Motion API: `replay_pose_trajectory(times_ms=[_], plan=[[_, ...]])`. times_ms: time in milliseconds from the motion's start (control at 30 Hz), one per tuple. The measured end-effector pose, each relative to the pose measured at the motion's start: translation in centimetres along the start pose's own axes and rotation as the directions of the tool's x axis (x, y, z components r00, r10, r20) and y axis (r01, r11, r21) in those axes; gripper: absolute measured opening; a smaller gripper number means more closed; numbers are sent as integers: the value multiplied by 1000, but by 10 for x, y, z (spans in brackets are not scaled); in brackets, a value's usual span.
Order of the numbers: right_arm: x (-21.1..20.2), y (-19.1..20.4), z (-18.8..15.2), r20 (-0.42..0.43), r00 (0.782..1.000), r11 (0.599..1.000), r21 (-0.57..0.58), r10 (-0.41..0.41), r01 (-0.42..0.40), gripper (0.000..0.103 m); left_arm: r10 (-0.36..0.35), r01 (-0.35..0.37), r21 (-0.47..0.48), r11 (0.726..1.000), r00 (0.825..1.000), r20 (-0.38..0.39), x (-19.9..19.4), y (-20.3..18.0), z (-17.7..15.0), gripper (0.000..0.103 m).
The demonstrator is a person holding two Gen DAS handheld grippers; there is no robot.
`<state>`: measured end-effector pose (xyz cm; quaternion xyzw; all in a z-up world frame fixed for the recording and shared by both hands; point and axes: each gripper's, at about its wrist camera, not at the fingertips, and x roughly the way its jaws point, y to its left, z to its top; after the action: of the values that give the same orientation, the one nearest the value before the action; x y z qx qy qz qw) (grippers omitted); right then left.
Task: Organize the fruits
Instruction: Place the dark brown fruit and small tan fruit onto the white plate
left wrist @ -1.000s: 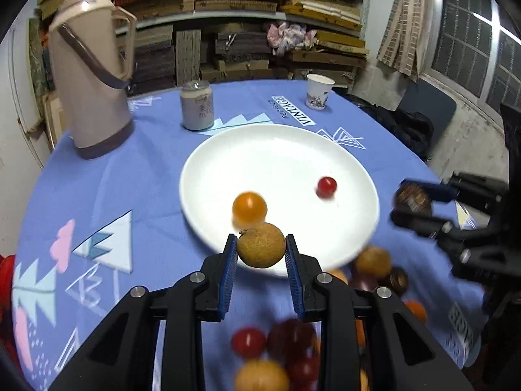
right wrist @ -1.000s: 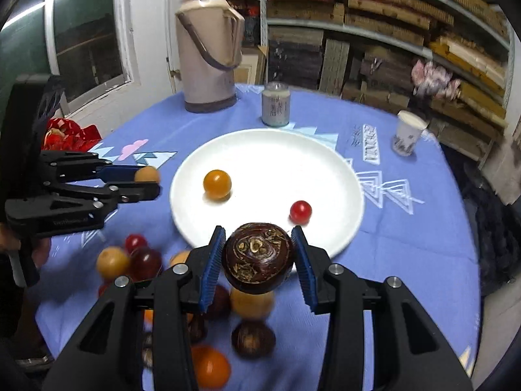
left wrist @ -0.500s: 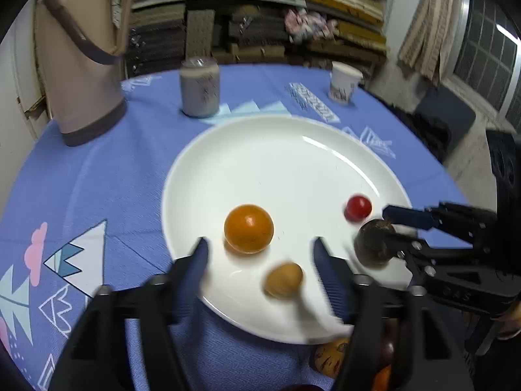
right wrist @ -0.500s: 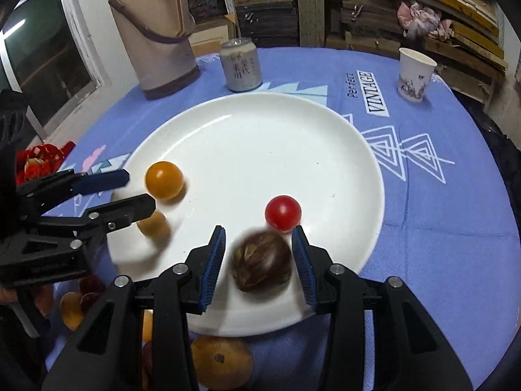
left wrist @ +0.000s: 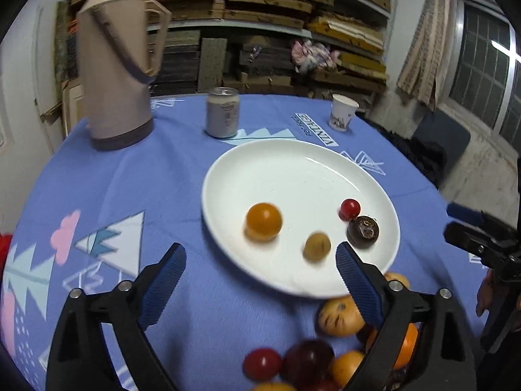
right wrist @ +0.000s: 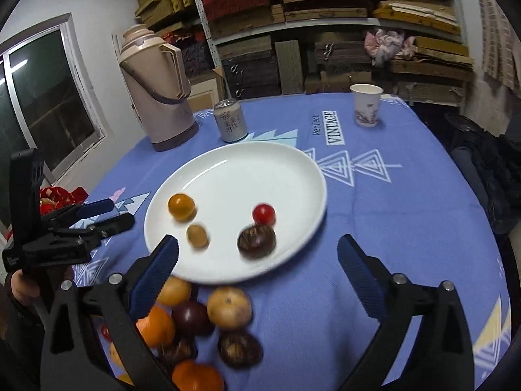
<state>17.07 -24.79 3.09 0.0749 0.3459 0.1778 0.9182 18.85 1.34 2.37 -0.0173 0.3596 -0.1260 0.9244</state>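
Four fruits lie now on the white plate [right wrist: 293, 169]: an orange tomato [right wrist: 181, 207], a red cherry tomato [right wrist: 263, 214], a small tan fruit [right wrist: 197, 235] and a dark brown fruit [right wrist: 256, 240]. One second ago there were only two; the tan one was between the fingers of the left gripper [left wrist: 259, 280] and the dark one was held in the right gripper [right wrist: 257, 272]. Both are released since then, and both grippers have pulled back from the plate. The jaws of each stand wide apart and hold nothing.

For the task this means, in my judgement, that two more fruits are sorted and both tools are free for the next pick. The remaining pile [right wrist: 208, 312] of fruits waits on the blue tablecloth [right wrist: 407, 215], just beside the near rim of the plate and partly under the fingers.

About direction: the tan fruit is a little oval, and in the left wrist view its long axis seems nearly upright in the picture, but it is blurred, so I cannot tell well. The dark fruit is flattened and round; in the left wrist view its pale patterned end faces up toward the camera. It lies touching or almost touching the cherry tomato. The blur suggests the new fruits may not be fully at rest.
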Motion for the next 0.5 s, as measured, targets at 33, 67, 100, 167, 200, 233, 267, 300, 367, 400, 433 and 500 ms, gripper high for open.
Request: replay_pose_trajectory(times_ms=[33, 67, 100, 167, 200, 233, 267, 300, 367, 400, 433, 500], plan=[[-6, 0, -6, -3, 1000, 1000, 6, -4, 4, 96, -1, 1, -10, 1000, 1000, -4, -4, 2, -5, 96], [-11, 0, -11, -9, 1000, 1000, 11, -5, 5, 96, -3, 3, 0, 1000, 1000, -26, -6, 3, -9, 97], [-14, 1, -16, -14, 1000, 1000, 16, 0, 1, 96, -3, 5, 31, 1000, 998, -69, -6, 1, -15, 97], [-24, 4, -33, -31, 999, 1000, 17, 11, -10, 96, 16, -12, 46, 999, 997, -75, -12, 1, -25, 97], [-28, 6, -40, -34, 999, 1000, 7, 5, -5, 96, 14, -11, 35, 999, 997, -75, -17, 3, -32, 97], [-30, 10, -47, -37, 999, 1000, -10, -6, 5, 96, 9, -7, 20, 1000, 997, -80, -20, 5, -36, 97], [-33, 14, -54, -40, 999, 999, -36, -15, 13, 96, 2, -2, -1, 1000, 996, -85, -24, 7, -42, 97], [-36, 21, -63, -45, 999, 997, -76, -21, 18, 96, 6, -7, -8, 1000, 997, -83, -28, 10, -47, 97], [-38, 30, -76, -62, 998, 993, -120, -24, 16, 96, 42, -42, -4, 999, 996, -73, -36, 10, -55, 97], [-38, 34, -82, -71, 997, 991, -130, -21, 12, 96, 57, -57, 8, 998, 996, -70, -40, 9, -60, 97], [-39, 38, -89, -84, 996, 990, -142, -15, 3, 96, 53, -52, 14, 999, 996, -70, -42, 8, -65, 97], [-39, 45, -97, -102, 995, 987, -162, -8, -9, 94, 35, -34, 17, 999, 996, -78, -46, 7, -74, 97]])
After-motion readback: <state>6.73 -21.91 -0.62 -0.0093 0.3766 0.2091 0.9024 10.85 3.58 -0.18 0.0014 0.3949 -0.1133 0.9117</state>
